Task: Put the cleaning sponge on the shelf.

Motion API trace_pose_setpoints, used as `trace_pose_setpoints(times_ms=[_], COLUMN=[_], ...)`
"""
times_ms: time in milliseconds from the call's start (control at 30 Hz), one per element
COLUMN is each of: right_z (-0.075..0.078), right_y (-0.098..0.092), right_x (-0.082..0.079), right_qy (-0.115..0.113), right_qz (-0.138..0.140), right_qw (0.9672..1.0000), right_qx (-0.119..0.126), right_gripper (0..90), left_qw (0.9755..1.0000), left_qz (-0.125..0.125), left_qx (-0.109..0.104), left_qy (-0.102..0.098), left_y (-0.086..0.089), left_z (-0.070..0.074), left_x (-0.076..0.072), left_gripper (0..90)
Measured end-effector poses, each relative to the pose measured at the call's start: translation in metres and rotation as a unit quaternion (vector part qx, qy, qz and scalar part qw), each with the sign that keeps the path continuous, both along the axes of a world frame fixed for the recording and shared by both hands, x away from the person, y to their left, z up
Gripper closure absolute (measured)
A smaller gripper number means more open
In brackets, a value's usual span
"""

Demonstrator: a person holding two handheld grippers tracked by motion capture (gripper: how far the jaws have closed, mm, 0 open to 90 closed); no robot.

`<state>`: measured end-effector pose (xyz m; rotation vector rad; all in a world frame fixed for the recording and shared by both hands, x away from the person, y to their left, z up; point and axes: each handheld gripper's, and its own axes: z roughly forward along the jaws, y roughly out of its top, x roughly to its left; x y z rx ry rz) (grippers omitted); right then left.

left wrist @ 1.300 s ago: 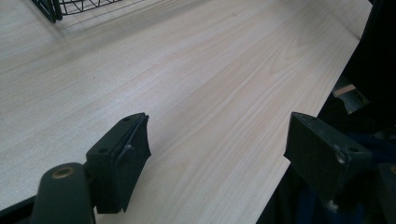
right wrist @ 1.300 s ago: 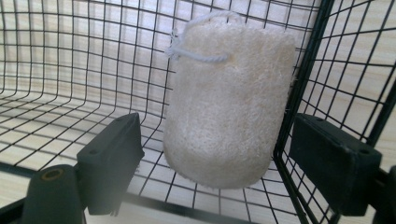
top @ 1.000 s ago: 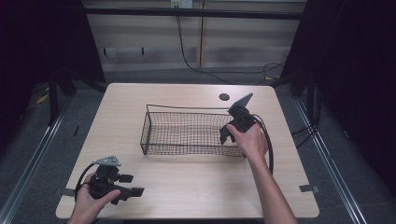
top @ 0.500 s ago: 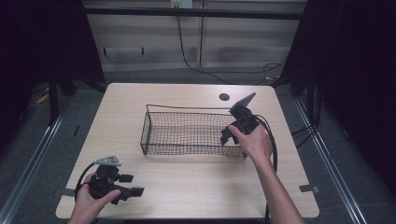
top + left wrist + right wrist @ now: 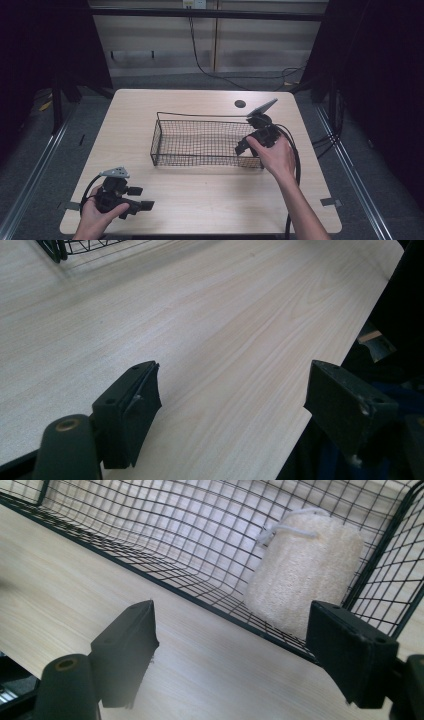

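At the near left corner of the pale wooden bench [image 5: 200,200], the left gripper [image 5: 142,205] rests low in the person's left hand [image 5: 95,217], its jaws pointing toward the right along the front edge. In the left gripper view those jaws stand wide apart with nothing between them, bare wood beneath one and the bench edge beneath the other. In the middle of the bench sits the black wire basket [image 5: 200,142], long side facing the person. In the right gripper view a pale loofah sponge [image 5: 305,570] with a white cord loop at its top lies inside the basket, in a corner against the mesh walls. At the basket's right end the right hand [image 5: 275,157] holds the right gripper [image 5: 241,148] just above the near right corner, tilted down toward the mesh. Its jaws are apart but have just been closing, with nothing gripped between them; the sponge lies beyond them, behind the wire.
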<state>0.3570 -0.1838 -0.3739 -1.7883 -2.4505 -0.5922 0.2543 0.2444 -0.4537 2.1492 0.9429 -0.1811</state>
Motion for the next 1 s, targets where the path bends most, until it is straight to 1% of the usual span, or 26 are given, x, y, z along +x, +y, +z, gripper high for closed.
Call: trace_pose_setpoints(times_ms=[133, 267, 300, 367, 433, 500, 567, 600, 700, 733, 767, 800, 833, 867, 933, 1000], right_z=[0.002, 0.001, 0.0, -0.001, -0.002, -0.003, -0.003, -0.003, -0.004, -0.004, -0.005, -0.006, -0.007, -0.007, -0.011, -0.015], right_y=[0.003, 0.005, 0.005, 0.005, 0.005, 0.006, 0.006, 0.006, 0.005, 0.005, 0.004, 0.003, 0.003, 0.002, 0.0, -0.001], right_x=[-0.006, -0.014, -0.017, -0.021, -0.025, -0.03, -0.034, -0.036, -0.044, -0.046, -0.049, -0.051, -0.053, -0.055, -0.06, -0.064], right_qy=[-0.008, -0.013, -0.017, -0.018, -0.02, -0.028, -0.03, -0.034, -0.04, -0.039, -0.044, -0.042, -0.045, -0.045, -0.044, -0.049], right_qz=[0.01, 0.018, 0.021, 0.025, 0.026, 0.036, 0.038, 0.042, 0.045, 0.047, 0.048, 0.049, 0.049, 0.045, 0.048, 0.046], right_qw=[0.9999, 0.9997, 0.9995, 0.9994, 0.9992, 0.9986, 0.9984, 0.9981, 0.9973, 0.9972, 0.9969, 0.9969, 0.9968, 0.9969, 0.9968, 0.9967], right_qx=[0.001, 0.013, 0.015, 0.014, 0.024, 0.027, 0.031, 0.029, 0.043, 0.043, 0.045, 0.047, 0.044, 0.045, 0.046, 0.047], right_gripper=[20.3, 20.7, 21.2, 21.3, 21.6, 21.6, 21.8, 21.8, 22.1, 22.0, 21.9, 21.5, 21.5, 21.5, 21.8, 22.5], left_qw=[1.0, 1.0, 1.0, 1.0, 1.0, 1.0, 1.0, 1.0, 1.0, 1.0, 1.0, 1.0, 1.0, 1.0, 1.0, 1.0], left_qz=[0.001, 0.002, 0.001, 0.001, 0.0, 0.0, 0.001, 0.001, 0.001, 0.002, 0.001, 0.001, 0.001, 0.003, 0.003, 0.003], left_qx=[0.0, -0.001, 0.0, 0.0, 0.001, 0.001, 0.001, 0.002, 0.001, 0.0, 0.0, 0.001, 0.001, 0.0, -0.001, 0.0], left_qy=[-0.002, -0.002, -0.002, -0.002, -0.002, -0.004, -0.003, -0.004, -0.004, -0.005, -0.005, -0.005, -0.005, -0.004, -0.004, -0.003], left_y=[0.0, 0.0, 0.0, 0.0, 0.0, 0.0, 0.0, 0.0, 0.0, 0.0, 0.0, 0.0, 0.0, -0.001, -0.001, -0.001], left_z=[0.0, 0.0, 0.0, 0.0, 0.0, 0.0, 0.0, 0.0, 0.0, 0.0, 0.0, 0.0, 0.0, 0.0, 0.0, 0.0], left_x=[0.0, 0.0, 0.0, 0.0, 0.0, 0.0, -0.001, 0.0, -0.001, -0.001, -0.001, -0.001, -0.001, -0.001, -0.001, -0.001], left_gripper=[21.5, 21.5, 21.5, 21.5, 21.5, 21.5, 21.5, 21.5, 21.5, 21.5, 21.5, 21.5, 21.5, 21.5, 21.5, 21.5])
